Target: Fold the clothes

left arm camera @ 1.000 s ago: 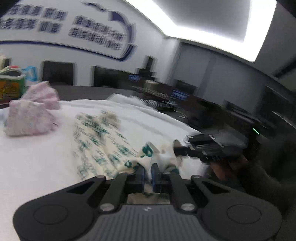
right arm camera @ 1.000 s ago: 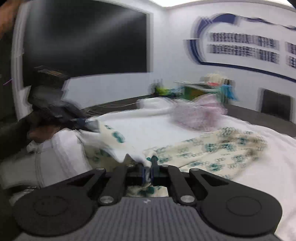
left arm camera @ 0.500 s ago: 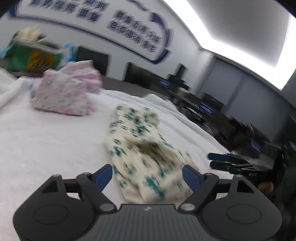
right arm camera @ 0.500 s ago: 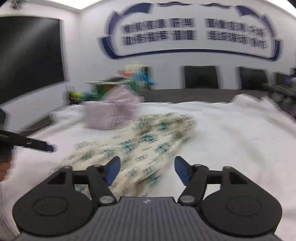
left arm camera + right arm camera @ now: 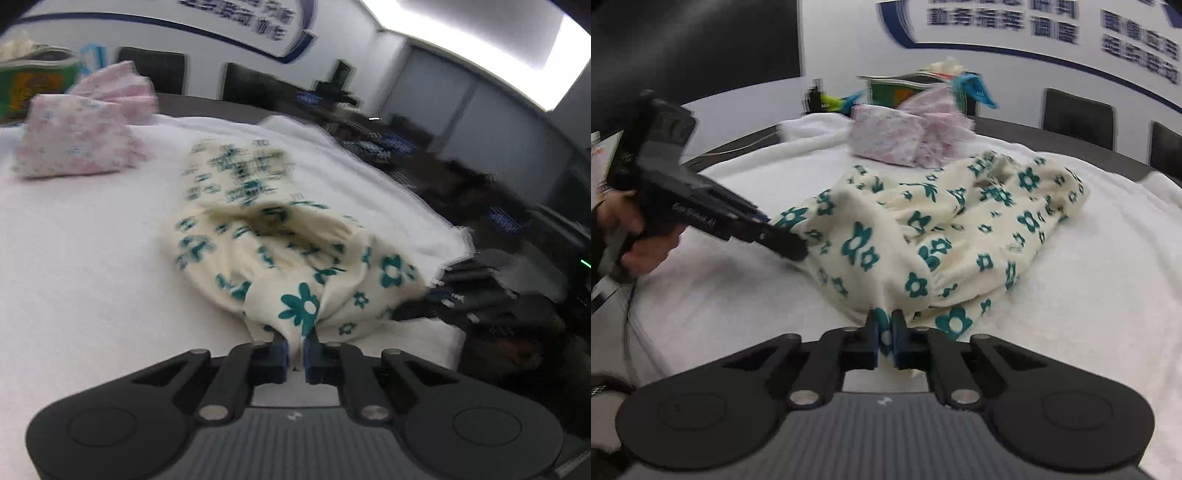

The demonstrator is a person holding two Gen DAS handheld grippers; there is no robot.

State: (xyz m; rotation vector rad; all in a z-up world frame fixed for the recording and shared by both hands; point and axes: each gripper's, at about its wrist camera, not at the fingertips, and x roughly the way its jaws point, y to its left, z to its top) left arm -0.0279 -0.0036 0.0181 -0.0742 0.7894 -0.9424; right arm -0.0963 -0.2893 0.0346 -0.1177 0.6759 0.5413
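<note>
Both grippers re-clamped, crumpled fleecy floral garment (image 5: pixel 945 229)

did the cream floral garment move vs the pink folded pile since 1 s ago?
Yes. The cream floral garment was stretched out long before; now it is bunched closer to the pink folded pile, with the left gripper and right gripper pinching its near edge.

A green box (image 5: pixel 905 86) stands before black chairs (image 5: pixel 1078 118).
</note>
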